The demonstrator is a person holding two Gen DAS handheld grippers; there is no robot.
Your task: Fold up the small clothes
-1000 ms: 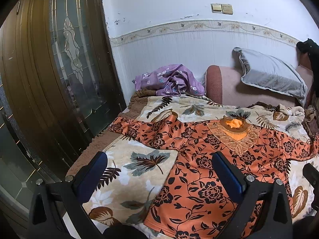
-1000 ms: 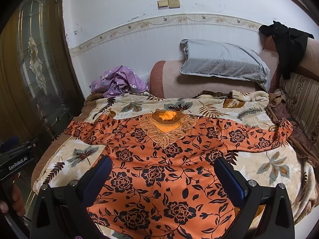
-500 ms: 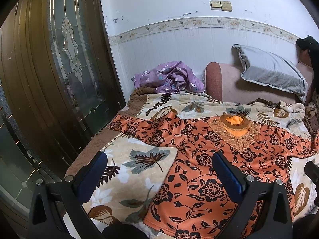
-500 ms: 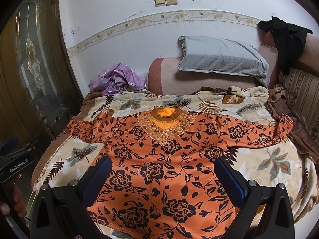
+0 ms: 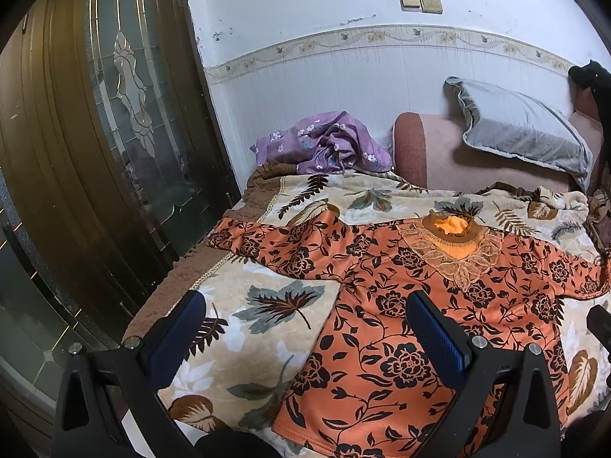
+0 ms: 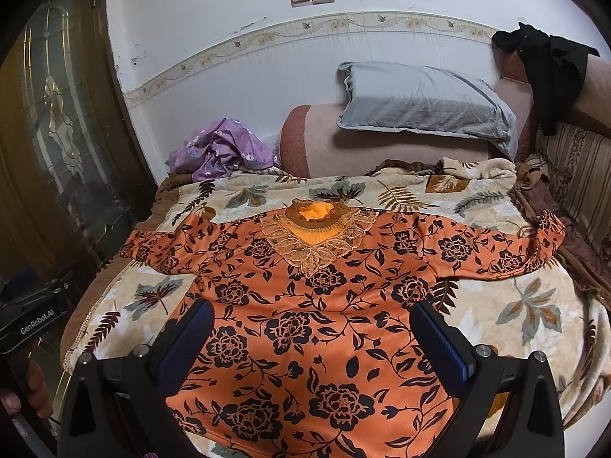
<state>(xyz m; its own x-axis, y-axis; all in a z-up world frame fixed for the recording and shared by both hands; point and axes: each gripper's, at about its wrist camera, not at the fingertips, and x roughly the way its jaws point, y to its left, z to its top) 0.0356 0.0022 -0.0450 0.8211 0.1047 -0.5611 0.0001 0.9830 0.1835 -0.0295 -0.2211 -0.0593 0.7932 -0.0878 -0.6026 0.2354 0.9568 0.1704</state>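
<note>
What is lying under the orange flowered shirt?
The orange flowered shirt lies spread flat on a leaf-print blanket that shows all around it. Whether anything else lies beneath the shirt cannot be seen; the fabric covers it.

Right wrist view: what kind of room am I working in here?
Most likely a bedroom or living room at home. An orange floral top lies spread flat on a leaf-print blanket, a grey pillow leans on a cushioned backrest, and a glass-panelled wooden door stands beside it.
</note>
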